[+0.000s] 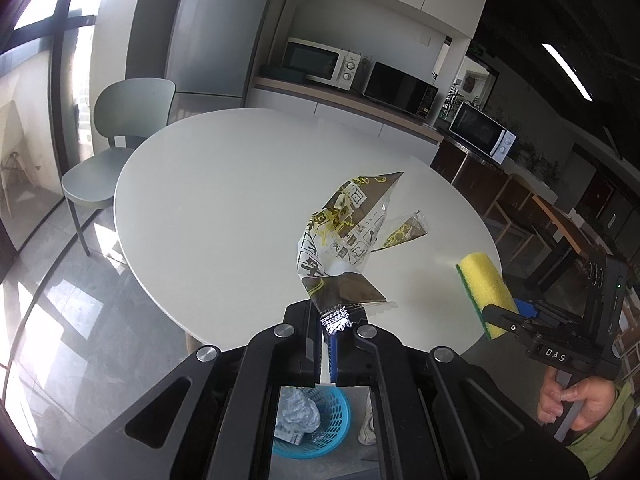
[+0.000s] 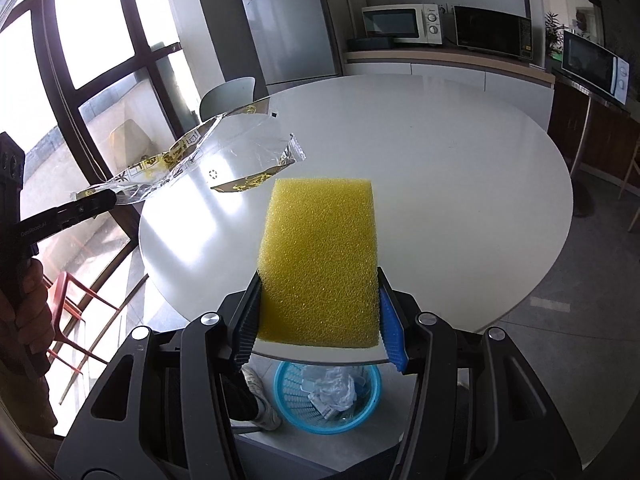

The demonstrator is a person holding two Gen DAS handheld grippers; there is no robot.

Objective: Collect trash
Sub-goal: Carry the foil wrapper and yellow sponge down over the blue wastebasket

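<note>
Wrapper (image 1: 348, 236) end hidden between jaws

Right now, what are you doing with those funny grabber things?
I'm tidying up trash. The left gripper has pinched an empty snack wrapper and holds it up above the white table. The right gripper squeezes a yellow sponge. A blue basket with crumpled trash inside waits on the floor below.
</note>
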